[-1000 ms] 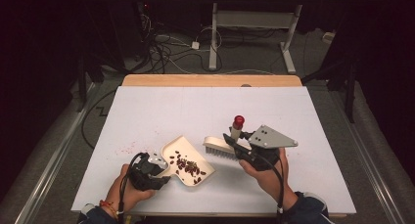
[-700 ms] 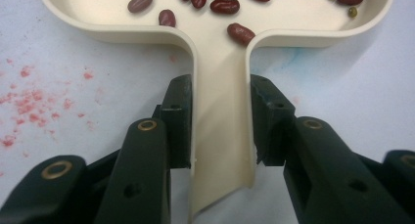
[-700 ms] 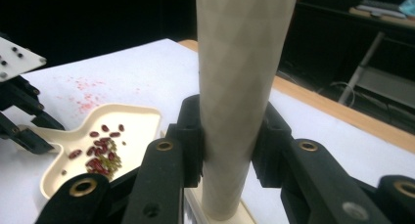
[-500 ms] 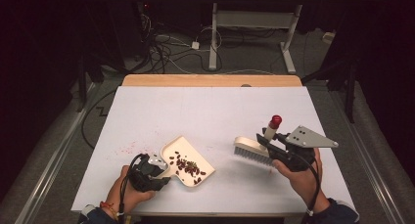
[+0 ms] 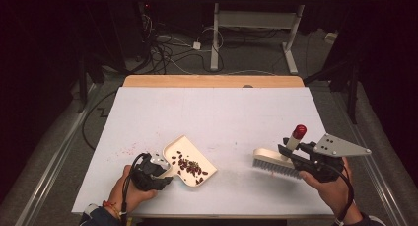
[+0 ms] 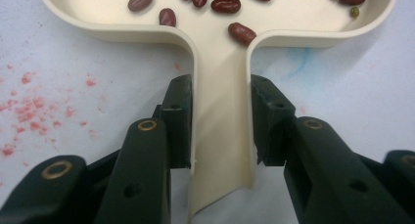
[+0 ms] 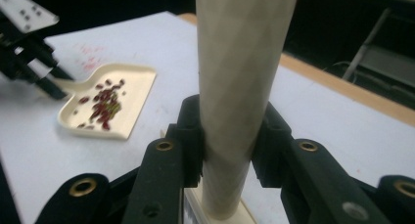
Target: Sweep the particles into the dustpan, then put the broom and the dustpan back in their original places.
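Black grippers (image 6: 221, 121), brass rivets; grey triangular plate (image 5: 340, 147); beaded wristband (image 5: 112, 209).

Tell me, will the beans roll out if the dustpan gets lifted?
Probably, if it tips. The beans look small, smooth and loose. The dustpan seems stiff, with low walls but an open front edge. The left tool grips only its narrow handle, so it might wobble.

My left gripper (image 5: 160, 170) sits low at the near left of the table, jaws clamped from both sides on a flat handle — the left hand (image 5: 129, 189) wraps its body, forearm entering from the bottom edge. My right gripper (image 5: 291, 156) is out at the near right, jaws closed round an upright shaft — the right hand (image 5: 331, 186) grips from below, grey plate pointing right.
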`<state>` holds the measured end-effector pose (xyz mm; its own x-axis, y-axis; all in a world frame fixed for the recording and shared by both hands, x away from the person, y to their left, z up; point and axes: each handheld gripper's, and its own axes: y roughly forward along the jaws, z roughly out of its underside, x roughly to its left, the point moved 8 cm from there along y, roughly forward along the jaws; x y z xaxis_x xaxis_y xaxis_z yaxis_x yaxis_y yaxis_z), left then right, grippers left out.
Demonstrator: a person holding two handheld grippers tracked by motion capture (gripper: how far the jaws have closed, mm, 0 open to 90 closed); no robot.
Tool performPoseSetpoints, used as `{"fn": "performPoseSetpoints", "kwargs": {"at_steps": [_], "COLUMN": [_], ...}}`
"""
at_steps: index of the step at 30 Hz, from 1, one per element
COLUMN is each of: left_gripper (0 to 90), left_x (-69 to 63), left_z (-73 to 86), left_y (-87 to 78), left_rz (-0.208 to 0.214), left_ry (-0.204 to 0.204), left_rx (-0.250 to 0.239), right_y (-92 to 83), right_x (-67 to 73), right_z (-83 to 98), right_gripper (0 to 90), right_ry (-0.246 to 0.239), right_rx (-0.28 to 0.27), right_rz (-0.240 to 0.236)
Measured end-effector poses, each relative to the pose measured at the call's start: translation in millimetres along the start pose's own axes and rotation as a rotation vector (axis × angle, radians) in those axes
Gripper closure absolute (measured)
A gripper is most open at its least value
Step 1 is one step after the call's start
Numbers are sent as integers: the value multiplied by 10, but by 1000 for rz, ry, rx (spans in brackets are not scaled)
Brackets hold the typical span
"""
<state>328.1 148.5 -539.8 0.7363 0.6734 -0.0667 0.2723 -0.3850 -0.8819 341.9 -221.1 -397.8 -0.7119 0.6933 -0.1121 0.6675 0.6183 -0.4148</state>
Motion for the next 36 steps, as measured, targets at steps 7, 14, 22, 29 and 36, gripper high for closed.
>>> {"fn": "performPoseSetpoints", "kwargs": {"at_steps": [7, 14, 22, 29, 36], "left_gripper": [634, 632, 632, 631, 629], "left_x": [17, 21, 74, 174, 284], "left_z": [-31, -39, -70, -143, -244], "left_y": [11, 19, 37, 77, 130], "left_rz": [-3, -13, -24, -52, -88], "left_ry": [0, -13, -41, -74, -134], "left_rx": [-5, -14, -40, -74, -110], "right_y": [-22, -41, -25, 140, 349], "right_x": [20, 26, 8, -54, -222], "right_z": [107, 107, 182, 161, 140], "right_gripper": [700, 700, 700, 699, 694], "right_ry": [-2, 4, 5, 48, 113], "right_rx": [56, 64, 139, 153, 148], "right_rz": [-37, -45, -115, -167, -160]}}
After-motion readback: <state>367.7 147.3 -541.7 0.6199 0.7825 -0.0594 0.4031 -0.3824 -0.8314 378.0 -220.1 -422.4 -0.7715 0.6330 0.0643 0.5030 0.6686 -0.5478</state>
